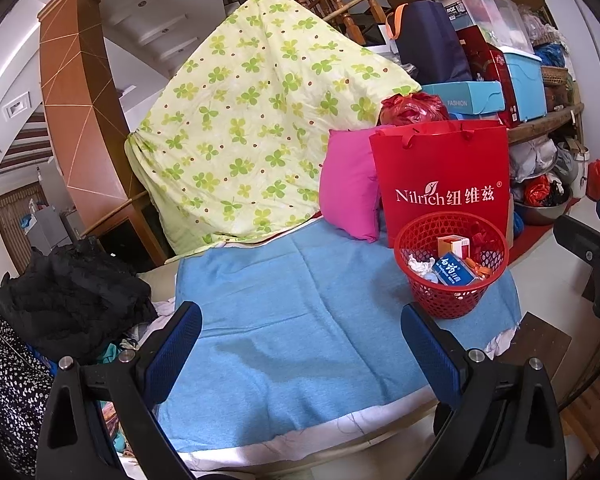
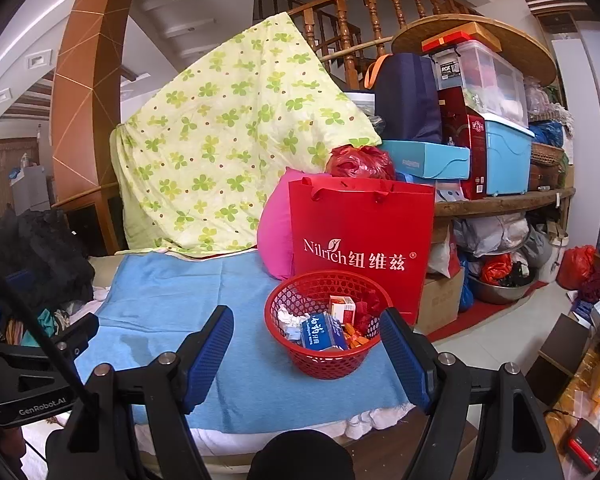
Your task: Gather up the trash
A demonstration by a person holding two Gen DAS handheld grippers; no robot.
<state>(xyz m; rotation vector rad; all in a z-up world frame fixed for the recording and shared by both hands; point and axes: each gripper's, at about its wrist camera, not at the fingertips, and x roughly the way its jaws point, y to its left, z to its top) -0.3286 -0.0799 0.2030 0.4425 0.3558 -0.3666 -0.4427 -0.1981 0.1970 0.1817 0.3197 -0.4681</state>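
From the left wrist, I saw my left hand-held gripper [image 1: 302,346] spread, nothing between its fingers; the red mesh basket [image 1: 452,264], at two o'clock on the blue cloth [image 1: 300,320], held boxes and crumpled paper. From the right wrist, my right hand-held gripper [image 2: 306,354] was spread too, basket [image 2: 328,322] at twelve o'clock.

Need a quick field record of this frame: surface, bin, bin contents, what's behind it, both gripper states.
surface: blue cloth, bare apart from the basket
bin: red mesh basket, upright on the cloth's right part
contents: blue box, orange-white box, crumpled tissue
behind bin: red paper bag, pink pillow
left gripper: open, holding nothing
right gripper: open, holding nothing, near the basket
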